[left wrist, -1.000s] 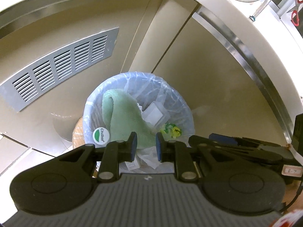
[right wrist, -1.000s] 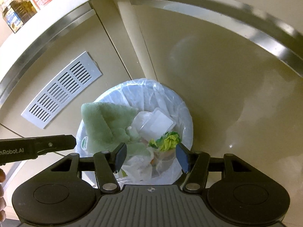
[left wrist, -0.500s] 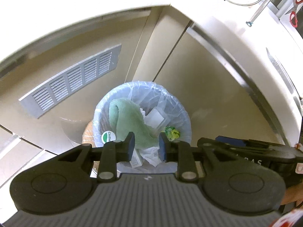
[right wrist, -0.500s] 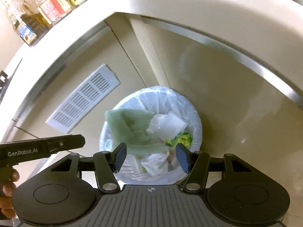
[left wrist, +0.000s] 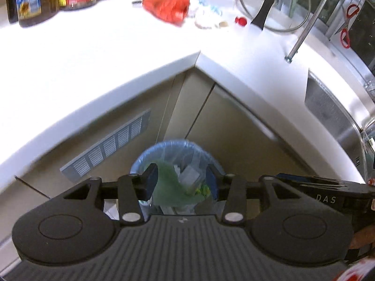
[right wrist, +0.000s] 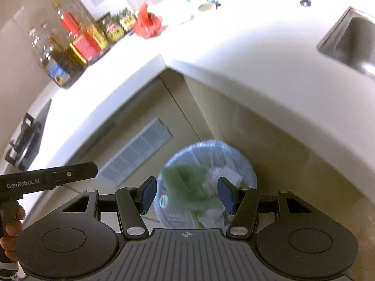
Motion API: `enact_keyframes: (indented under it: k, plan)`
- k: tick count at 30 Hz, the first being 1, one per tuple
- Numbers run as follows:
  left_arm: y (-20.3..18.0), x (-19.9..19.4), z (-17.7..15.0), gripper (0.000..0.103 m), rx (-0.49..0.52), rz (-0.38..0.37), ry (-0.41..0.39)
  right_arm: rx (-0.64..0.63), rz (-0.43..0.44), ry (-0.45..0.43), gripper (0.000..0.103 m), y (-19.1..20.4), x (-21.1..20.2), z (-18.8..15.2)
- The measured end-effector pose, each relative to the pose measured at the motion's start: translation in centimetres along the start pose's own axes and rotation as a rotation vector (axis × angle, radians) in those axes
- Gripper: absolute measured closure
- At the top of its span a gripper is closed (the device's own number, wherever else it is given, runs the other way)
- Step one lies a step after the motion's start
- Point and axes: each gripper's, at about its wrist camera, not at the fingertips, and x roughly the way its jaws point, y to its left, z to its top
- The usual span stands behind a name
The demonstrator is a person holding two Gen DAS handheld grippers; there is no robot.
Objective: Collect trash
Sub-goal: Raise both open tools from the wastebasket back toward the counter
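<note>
Below counter corner: lined trash bin (left wrist: 174,161), holding green cloth (left wrist: 167,187) and white wrappers (right wrist: 225,175). Left gripper (left wrist: 181,183) above bin, jaws opening, nothing between. Right gripper (right wrist: 187,193) above bin, spread, empty. On countertop (left wrist: 98,53): red bag (left wrist: 168,7), bottles (right wrist: 77,46).

A home kitchen is shown. A white corner bench (left wrist: 98,53) is lined with sauce bottles (right wrist: 77,51), a steel sink (right wrist: 351,44) is set into it, and a glass pan lid (left wrist: 274,2) is propped there. A lined trash bin (right wrist: 208,182) is stood below, by beige cabinet doors (left wrist: 236,138).
</note>
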Motion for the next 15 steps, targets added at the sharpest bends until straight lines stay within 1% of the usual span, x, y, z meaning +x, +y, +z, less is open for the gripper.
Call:
enact_keyframes:
  k: [5,11,14,15]
  plan:
    - [-0.4,-1.7,1.5,0.062,0.035,-0.012,-0.042,0.022,-0.003,-0.051,0.045,0.5,-1.3,1.3]
    - [-0.3,-2.7,2.9,0.061,0.072,-0.037,-0.084,0.042,-0.01,-0.111,0.043,1.1,-2.8,2.3]
    - [-0.2,-3.0,3.5,0.059,0.09,-0.047,-0.103,0.049,-0.038,-0.15,0.04,1.5,-3.5,2.6]
    - [-0.1,-3.1,3.7,0.057,0.095,-0.047,-0.107,0.049,-0.056,-0.163,0.038,1.6,-3.6,2.7]
